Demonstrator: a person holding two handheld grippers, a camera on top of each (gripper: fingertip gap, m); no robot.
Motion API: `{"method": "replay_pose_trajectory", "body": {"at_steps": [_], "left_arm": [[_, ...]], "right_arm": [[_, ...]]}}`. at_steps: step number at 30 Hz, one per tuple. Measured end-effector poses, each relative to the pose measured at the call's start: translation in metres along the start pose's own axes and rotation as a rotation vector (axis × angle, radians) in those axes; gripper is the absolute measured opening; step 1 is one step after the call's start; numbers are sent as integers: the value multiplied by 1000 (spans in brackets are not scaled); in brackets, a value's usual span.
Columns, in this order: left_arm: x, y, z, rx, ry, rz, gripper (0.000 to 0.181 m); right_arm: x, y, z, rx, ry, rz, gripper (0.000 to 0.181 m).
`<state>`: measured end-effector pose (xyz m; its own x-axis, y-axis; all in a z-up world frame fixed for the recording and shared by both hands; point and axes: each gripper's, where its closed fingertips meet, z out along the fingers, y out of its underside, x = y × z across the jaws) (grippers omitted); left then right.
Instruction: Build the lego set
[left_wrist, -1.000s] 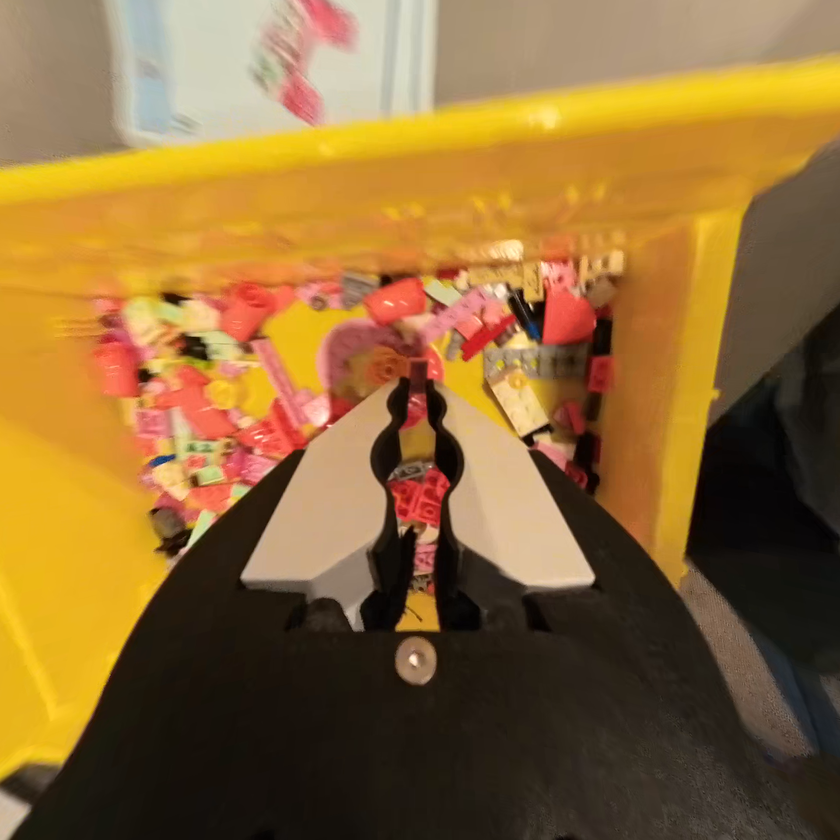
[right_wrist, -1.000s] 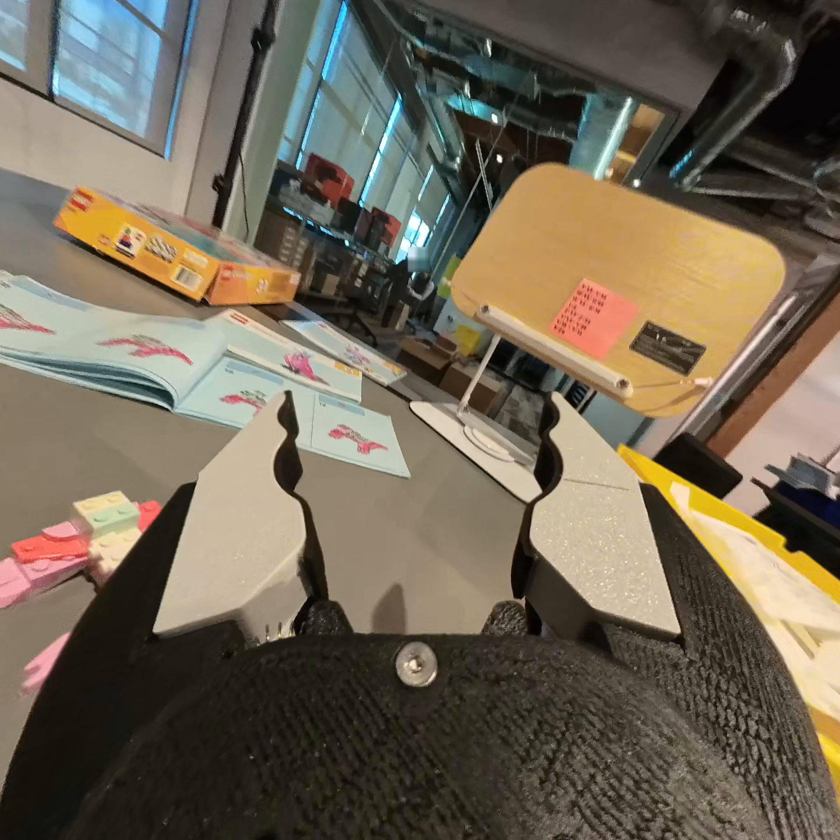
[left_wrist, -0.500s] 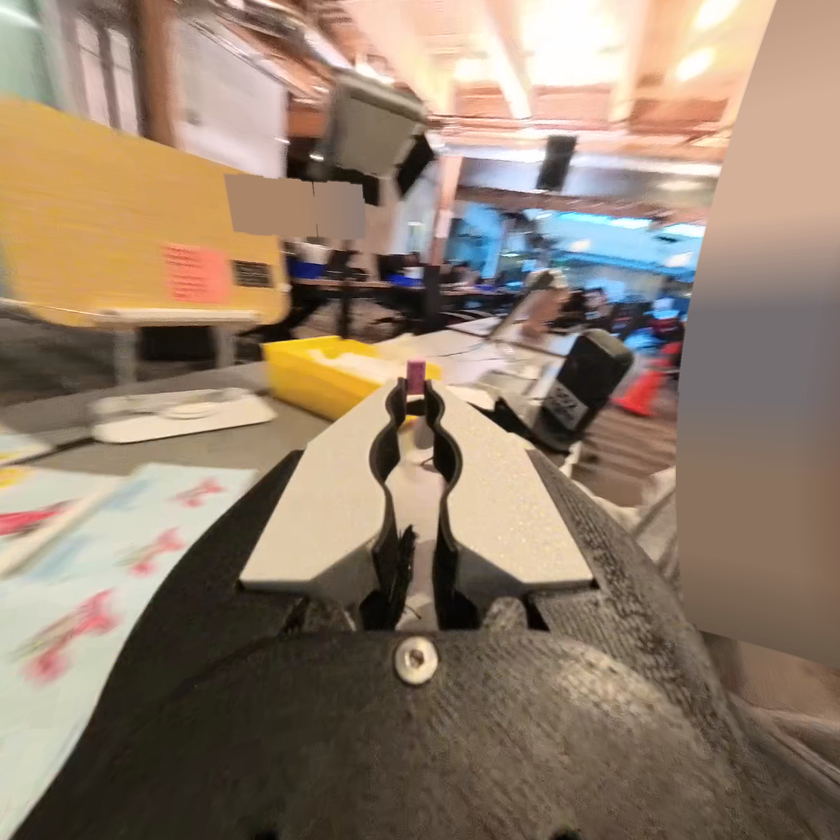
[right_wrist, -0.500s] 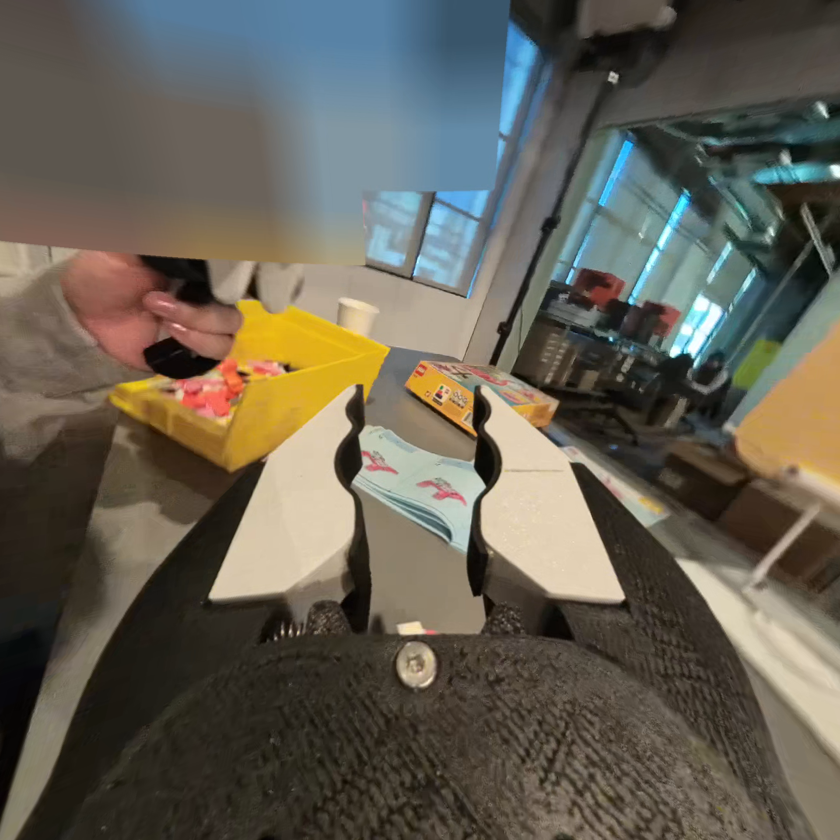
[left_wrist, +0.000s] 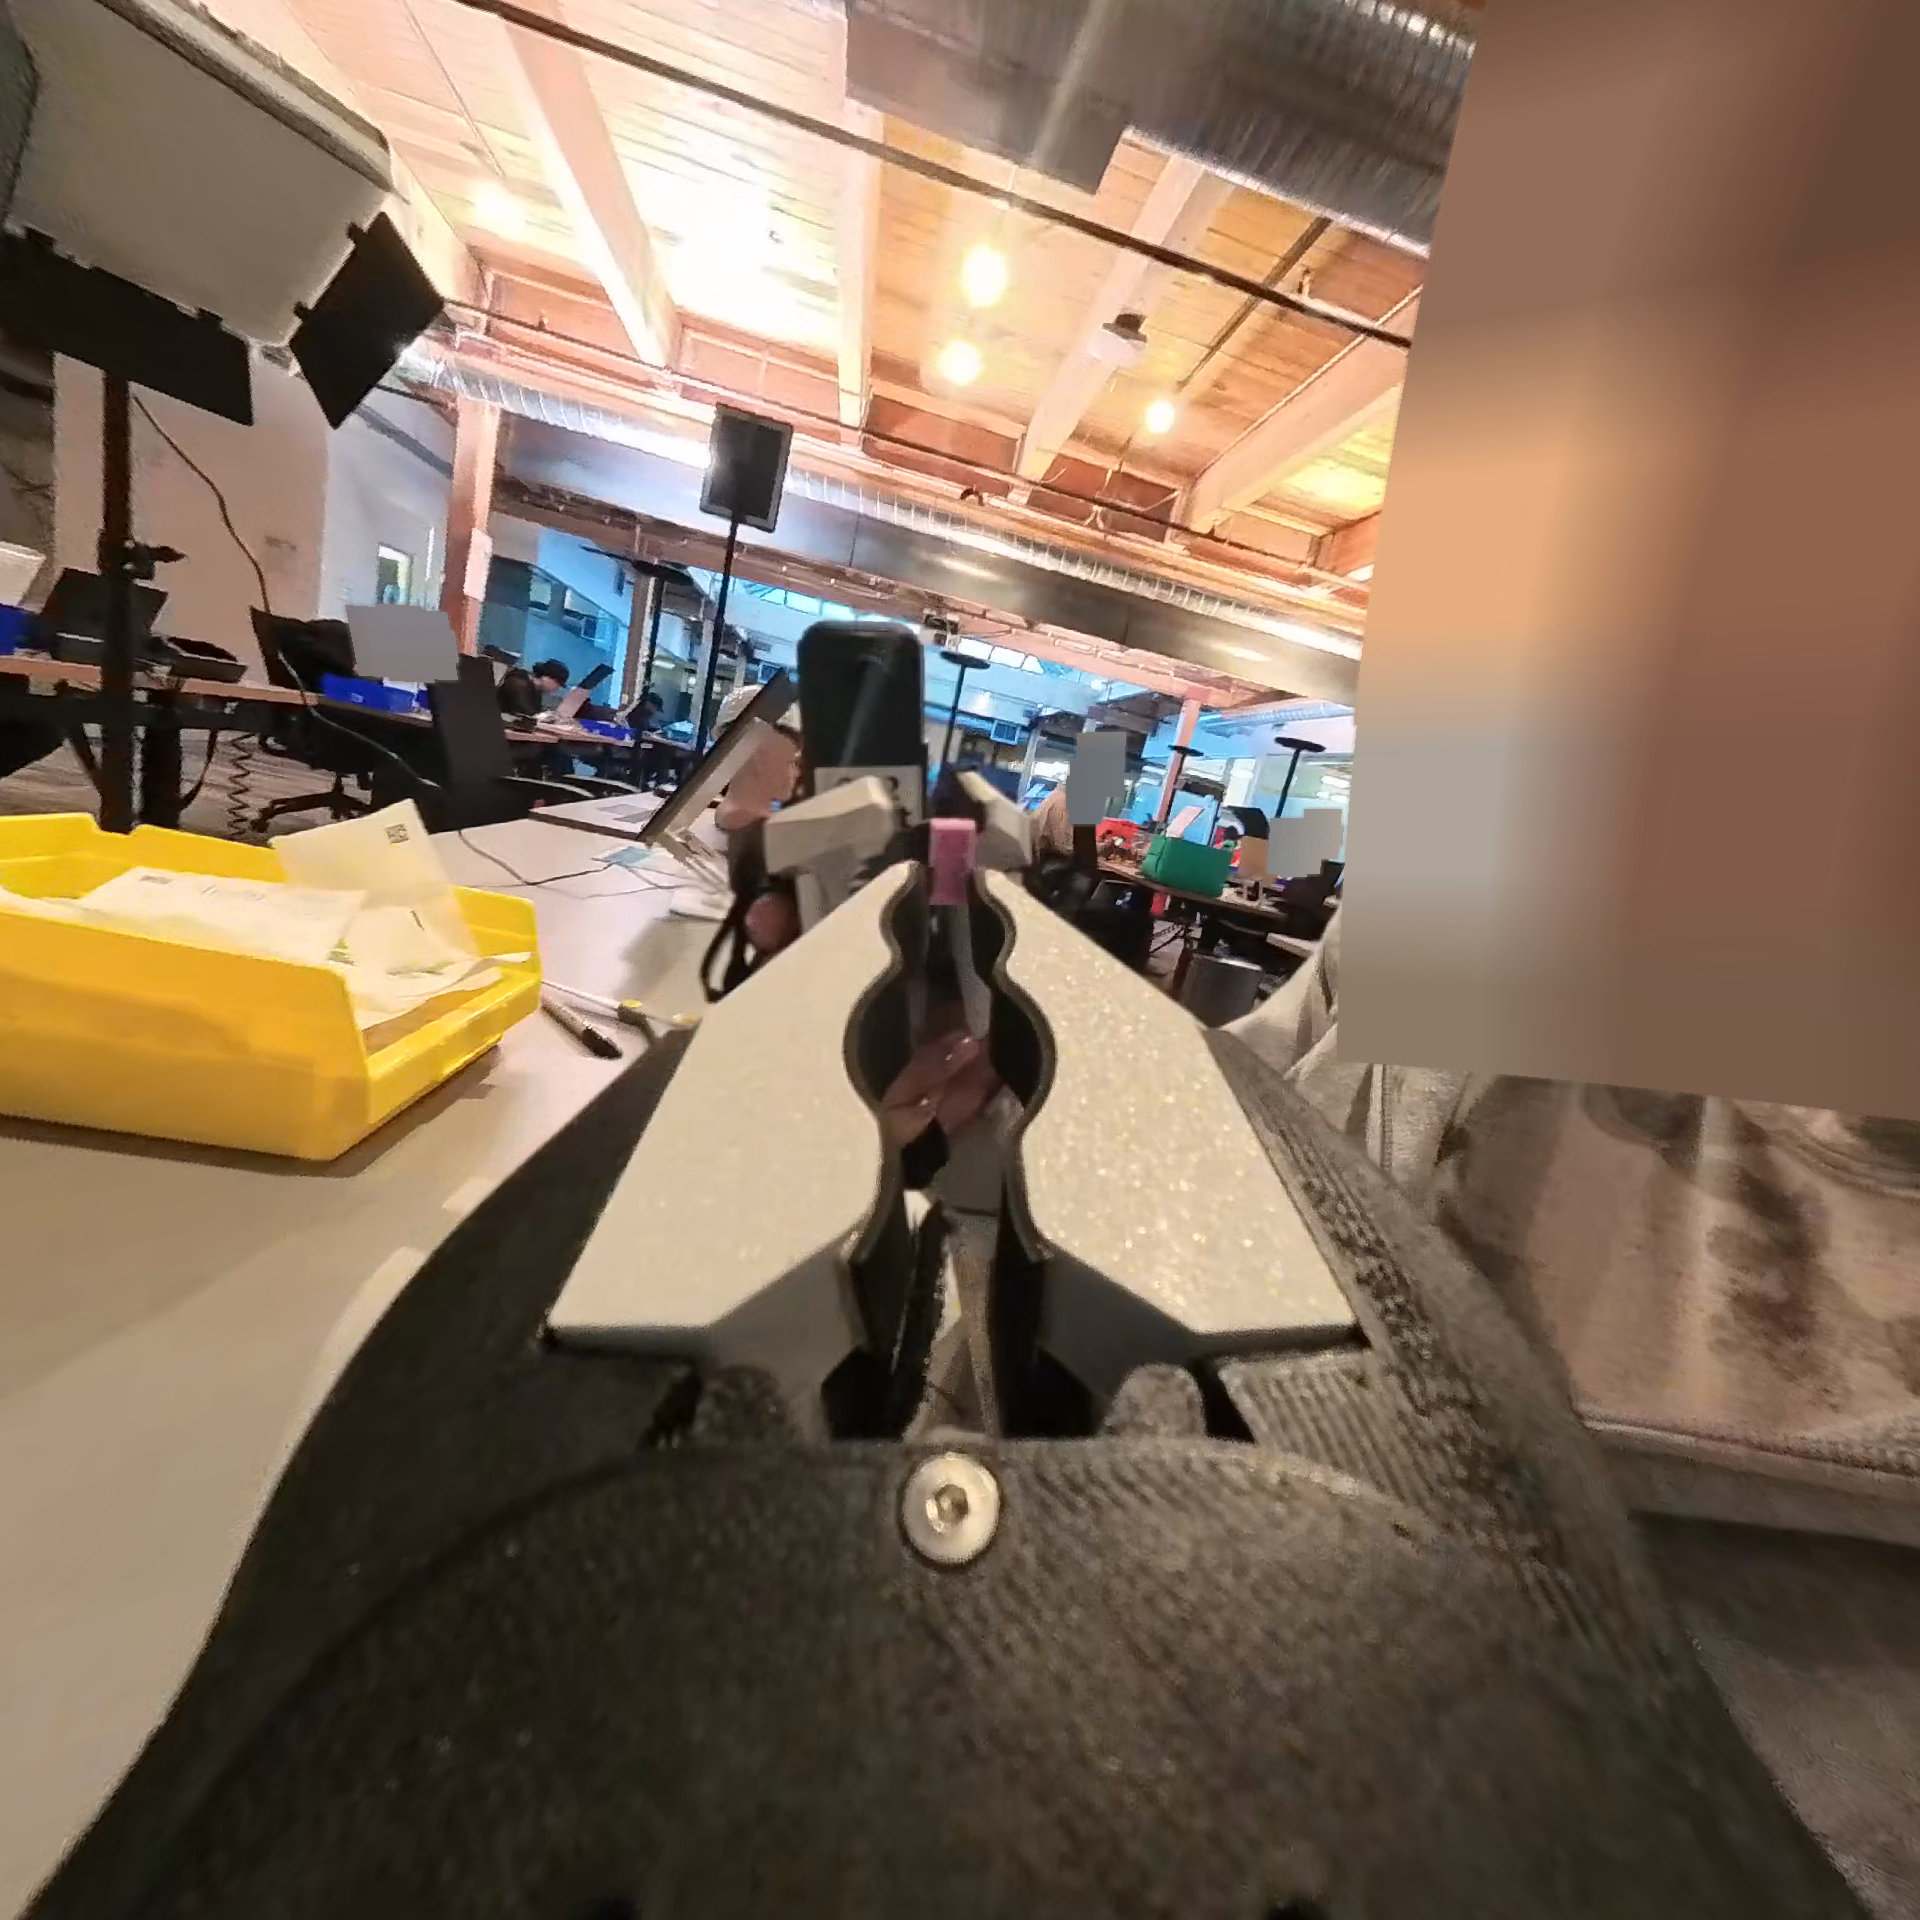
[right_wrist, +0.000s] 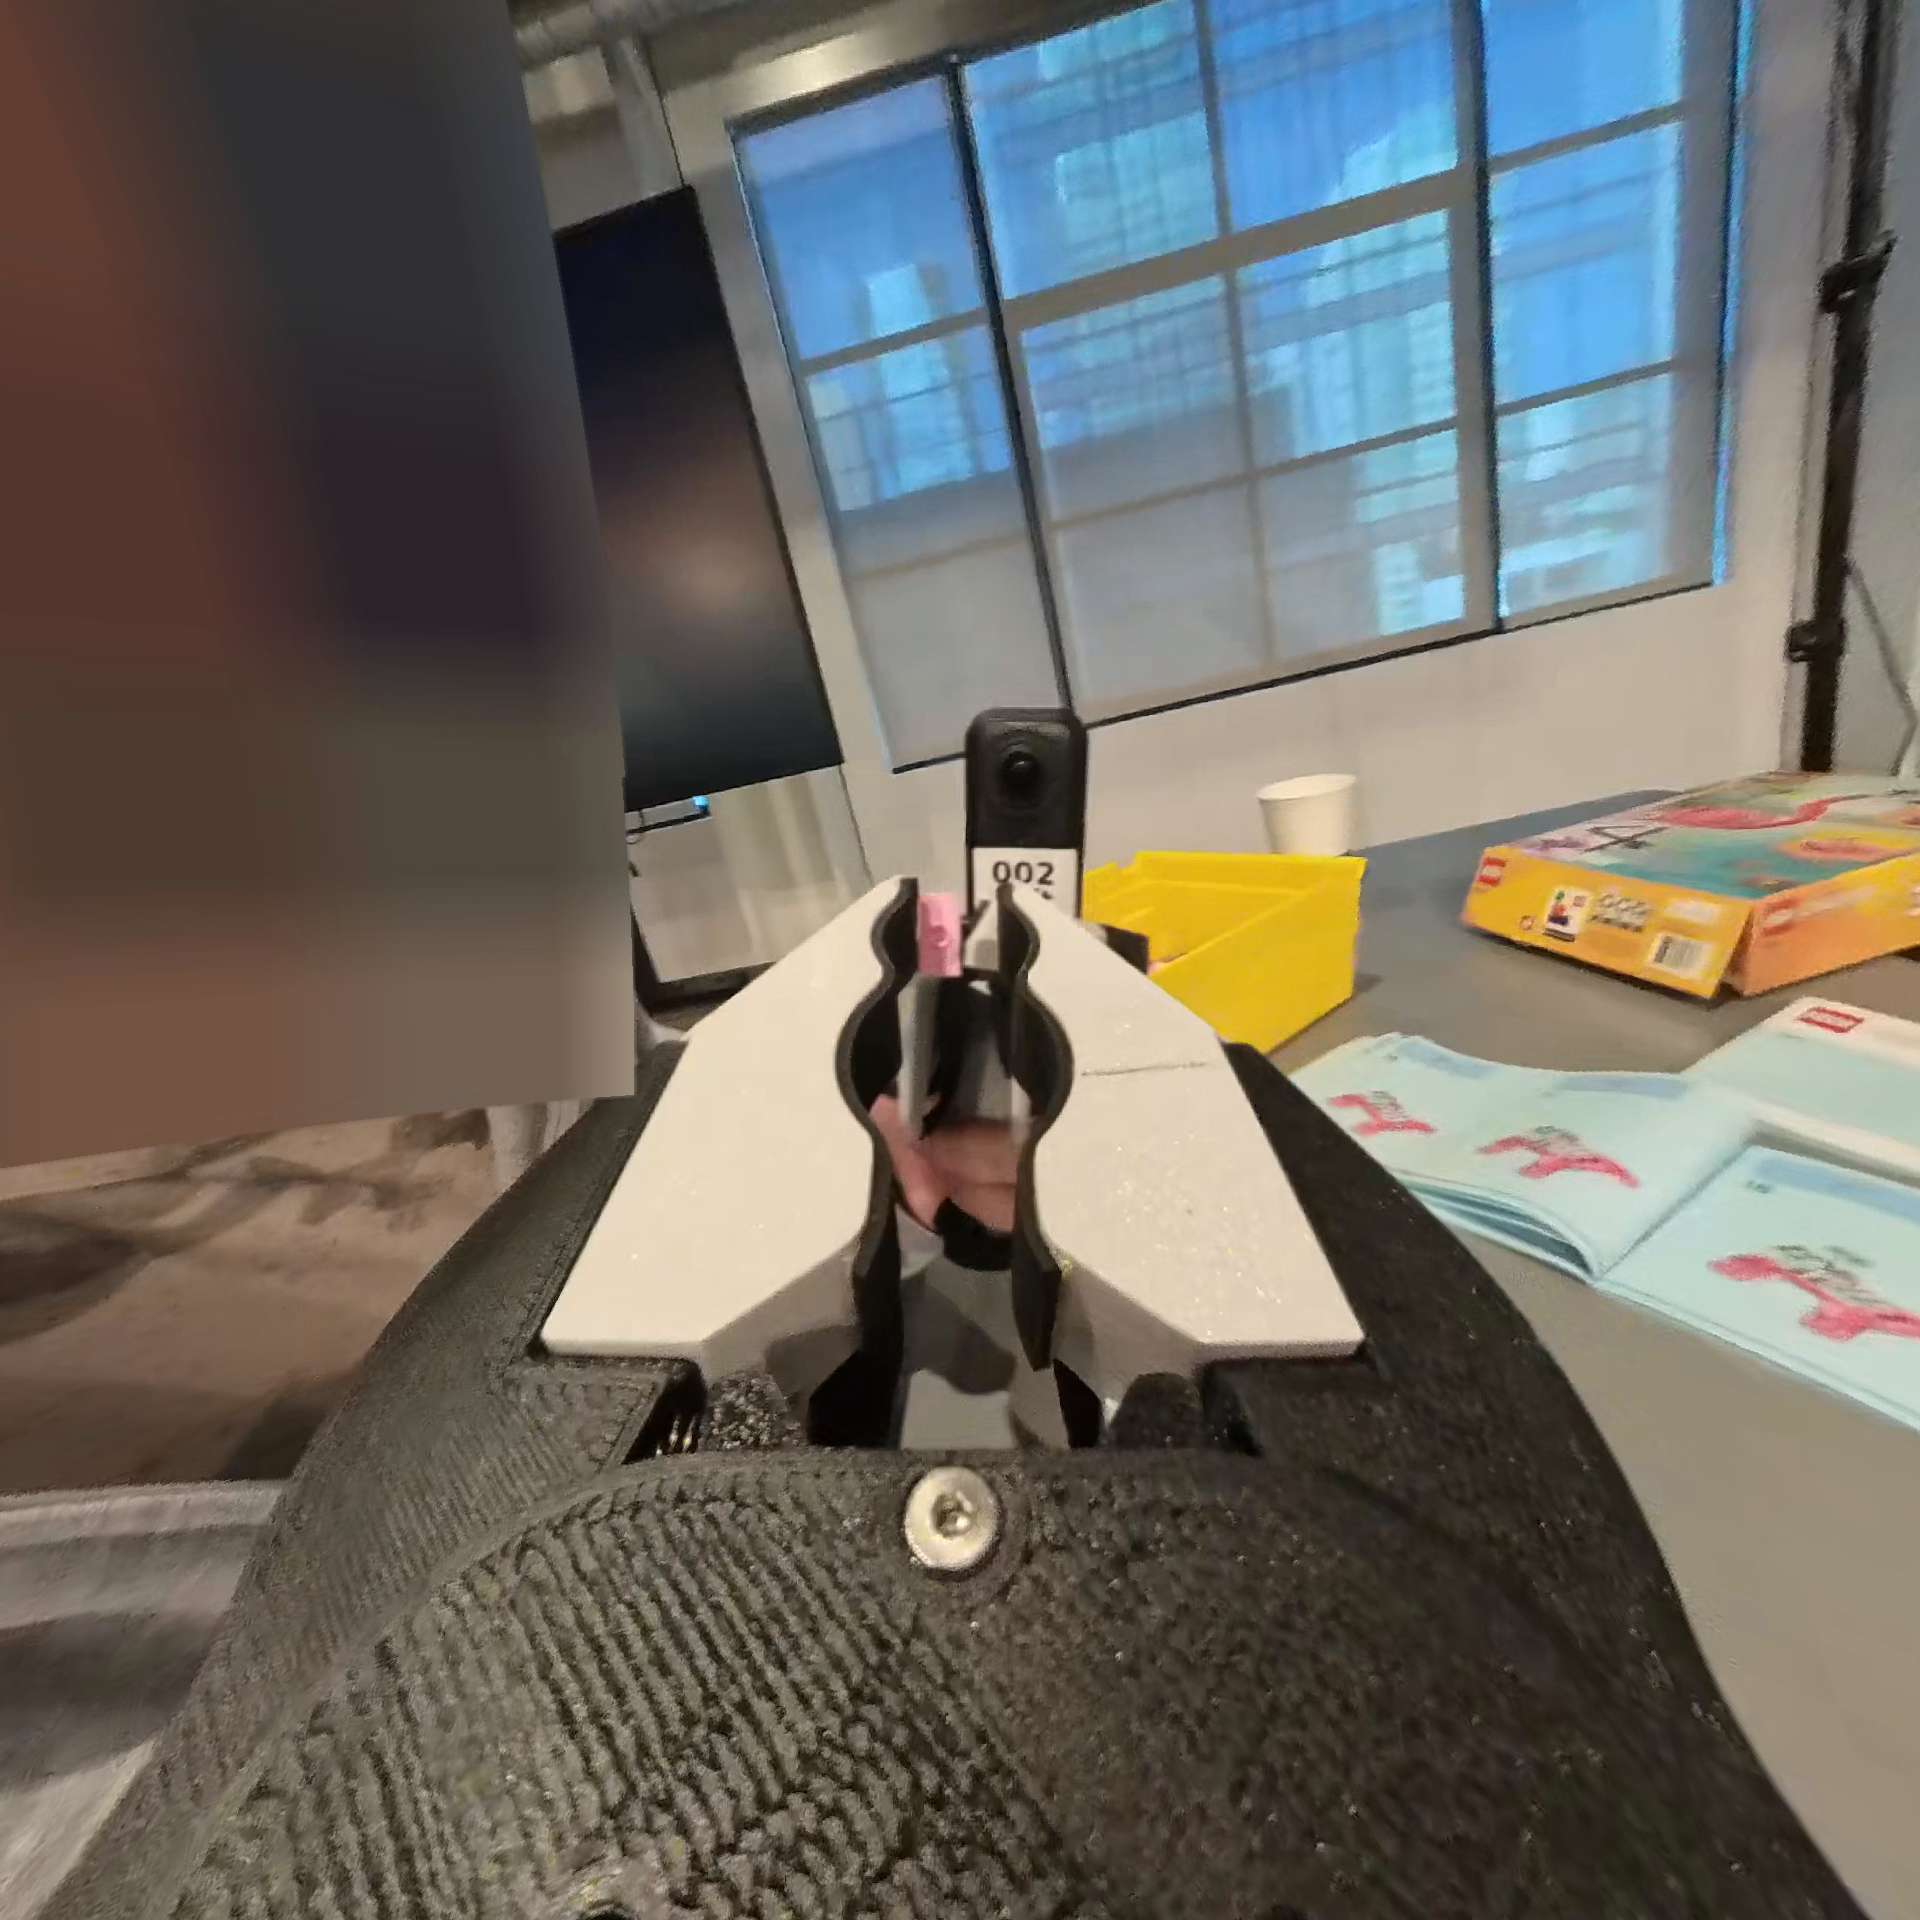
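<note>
My left gripper (left_wrist: 948, 873) is shut on a small pink lego piece (left_wrist: 954, 862), which sticks out past its fingertips, held in the air above the grey table (left_wrist: 156, 1299). My right gripper (left_wrist: 914, 821) faces it tip to tip. In the right wrist view the pink piece (right_wrist: 938, 935) stands between the fingertips of my right gripper (right_wrist: 961, 914). It lies against the left pad, and a slit stays open to the right pad. The left gripper (right_wrist: 956, 997) shows right behind the piece.
A yellow bin (left_wrist: 208, 1039) with paper bags stands at the left, with a pen (left_wrist: 582, 1023) beside it. Another yellow bin (right_wrist: 1247, 935), a paper cup (right_wrist: 1307, 821), a lego box (right_wrist: 1662, 904) and open instruction booklets (right_wrist: 1558, 1143) lie to the right. A person's sleeve (left_wrist: 1558, 1195) is close. My two grippers' fingertips are within a few centimetres of each other.
My left gripper lifted the pink piece out of the yellow brick bin and swung round to face the right gripper. My right gripper narrowed from wide open to a slim gap around the piece.
</note>
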<state>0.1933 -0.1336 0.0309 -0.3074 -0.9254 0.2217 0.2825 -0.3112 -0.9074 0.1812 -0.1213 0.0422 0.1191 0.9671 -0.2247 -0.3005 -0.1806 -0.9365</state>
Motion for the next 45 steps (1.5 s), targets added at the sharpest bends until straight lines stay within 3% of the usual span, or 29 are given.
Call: {"method": "replay_pose_trajectory", "body": {"at_steps": [11, 14, 16, 20, 23, 26, 34, 38, 41, 45], "left_arm": [[-10, 21, 3, -95, -59, 33, 6], [-23, 27, -3, -116, -139, 67, 7], [-36, 36, -20, -191, -228, 225, 23], [-98, 90, -79, -643, -488, 421, 53], [-118, 116, -93, -790, -495, 367, 68], [-130, 132, -96, -864, -447, 347, 73], [-137, 167, -111, -1091, -317, 232, 57], [-142, 165, -111, -1101, -335, 279, 35], [-143, 166, -111, -1108, -339, 306, 34], [-141, 167, -109, -1105, -328, 319, 35]], "right_arm": [[6, 19, -13, -103, 57, -55, 5], [20, 27, -20, -168, 124, -102, 5], [42, 46, -35, -306, 222, -155, 6], [83, 132, -89, -863, 344, -180, 6], [95, 175, -109, -1105, 327, -149, 6], [103, 192, -117, -1228, 310, -141, 6], [113, 198, -114, -1349, 282, -146, 6], [115, 198, -110, -1372, 282, -165, 11], [115, 196, -112, -1357, 298, -177, 27], [111, 192, -116, -1249, 310, -166, 28]]}}
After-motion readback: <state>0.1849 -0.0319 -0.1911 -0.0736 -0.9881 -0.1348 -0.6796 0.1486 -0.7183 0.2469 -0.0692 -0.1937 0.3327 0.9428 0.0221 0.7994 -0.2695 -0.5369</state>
